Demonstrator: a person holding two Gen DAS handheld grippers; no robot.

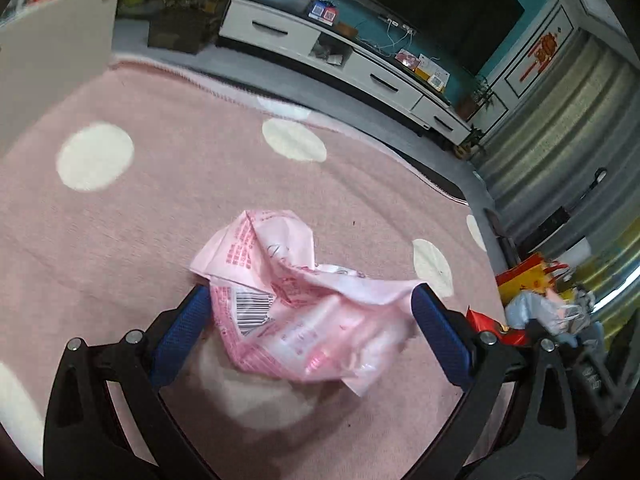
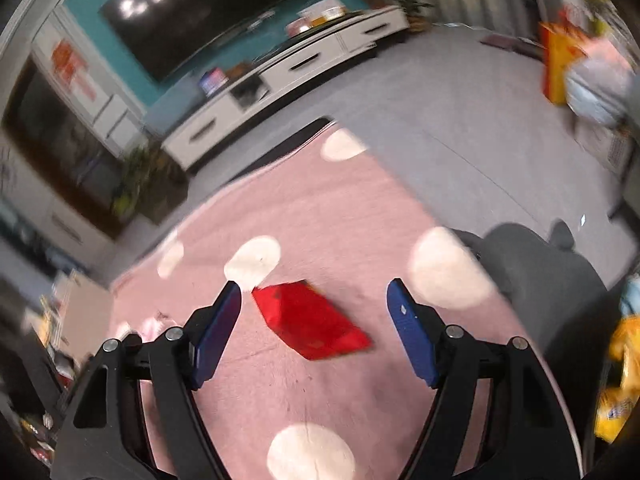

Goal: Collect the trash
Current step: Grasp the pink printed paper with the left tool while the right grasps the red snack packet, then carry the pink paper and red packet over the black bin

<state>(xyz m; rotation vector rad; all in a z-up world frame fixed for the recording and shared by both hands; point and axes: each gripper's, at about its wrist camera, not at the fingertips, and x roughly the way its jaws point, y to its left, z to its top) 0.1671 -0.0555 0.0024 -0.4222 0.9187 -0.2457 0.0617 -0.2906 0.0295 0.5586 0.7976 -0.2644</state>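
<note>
A crumpled pink plastic wrapper (image 1: 296, 320) with a barcode spans the gap between the blue pads of my left gripper (image 1: 310, 292). Its edges touch both pads, and it hangs a little above the pink rug (image 1: 180, 208). In the right wrist view a flat red packet (image 2: 316, 322) lies on the rug (image 2: 328, 216). My right gripper (image 2: 314, 285) hovers above it with its jaws wide and nothing between them. A corner of the red packet (image 1: 486, 326) also shows behind the left gripper's right finger.
The pink rug has white dots and ends at grey floor (image 2: 460, 120). A white TV stand (image 1: 340, 60) runs along the far wall. Bags and clutter (image 1: 540, 288) lie beside the rug's right edge. A grey cushion (image 2: 540, 264) rests at the rug's edge.
</note>
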